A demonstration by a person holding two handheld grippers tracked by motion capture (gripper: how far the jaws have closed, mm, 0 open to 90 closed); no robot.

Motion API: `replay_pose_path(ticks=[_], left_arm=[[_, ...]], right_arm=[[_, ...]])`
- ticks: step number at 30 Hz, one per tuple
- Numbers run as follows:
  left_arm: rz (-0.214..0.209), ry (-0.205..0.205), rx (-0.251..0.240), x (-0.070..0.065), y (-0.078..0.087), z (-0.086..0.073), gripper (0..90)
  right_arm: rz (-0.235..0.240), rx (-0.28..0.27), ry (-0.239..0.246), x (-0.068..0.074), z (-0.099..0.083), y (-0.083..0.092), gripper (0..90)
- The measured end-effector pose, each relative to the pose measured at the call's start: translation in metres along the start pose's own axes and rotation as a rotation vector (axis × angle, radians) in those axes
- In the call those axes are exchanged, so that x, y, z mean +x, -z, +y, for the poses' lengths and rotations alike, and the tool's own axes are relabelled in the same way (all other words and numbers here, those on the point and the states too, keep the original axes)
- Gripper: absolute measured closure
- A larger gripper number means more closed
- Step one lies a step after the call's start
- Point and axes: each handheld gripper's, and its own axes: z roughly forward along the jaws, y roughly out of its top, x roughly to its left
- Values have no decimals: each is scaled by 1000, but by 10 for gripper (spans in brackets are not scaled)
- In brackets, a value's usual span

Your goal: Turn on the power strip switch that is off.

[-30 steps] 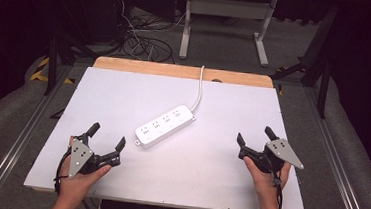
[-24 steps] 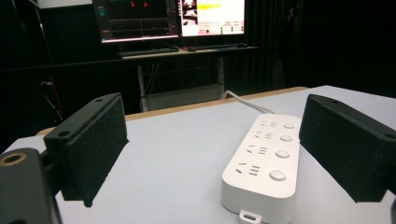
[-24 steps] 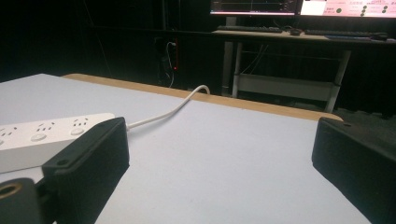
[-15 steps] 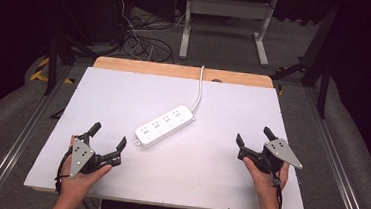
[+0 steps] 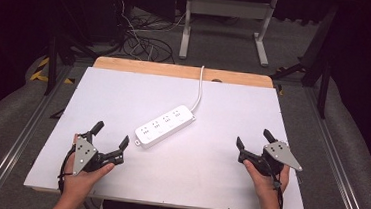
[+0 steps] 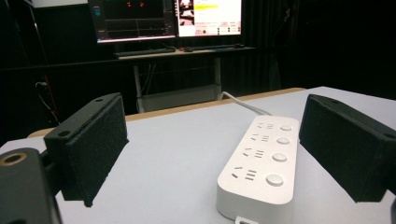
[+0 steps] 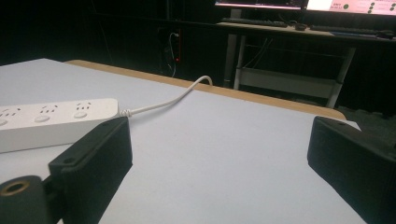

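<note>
Almost nothing has moved over the last second: both hands sit where they were at the near edge of the surface, and the strip has not shifted.

From above, the strip lies ahead of and to the right of the left claw, close to it, its near end just beyond the right-hand jaw. Its long axis runs diagonally away to the right, with the cord leaving the far end toward the back edge. The right claw is well apart from the strip, which lies off to its left. So the left hand looks the nearer one for any reach. Both claws stand wide and empty.

Along the left claw, the strip lies lengthwise ahead, off-centre toward the right jaw, touching neither.

Along the right claw, the strip lies crosswise beyond the left jaw, with bare surface between the jaws.
</note>
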Motion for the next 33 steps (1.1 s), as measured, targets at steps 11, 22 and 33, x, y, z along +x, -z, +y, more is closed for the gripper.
replay_pose_path(ticks=[11, 22, 33], left_arm=[[1, -2, -1, 0, -1, 0, 82], [12, 1, -6, 2, 4, 1, 82], [7, -1, -4, 1, 2, 0, 83]], right_arm=[[0, 6, -2, -1, -1, 1, 80], [13, 19, 10, 2, -2, -3, 84], [15, 29, 17, 3, -2, -3, 89]])
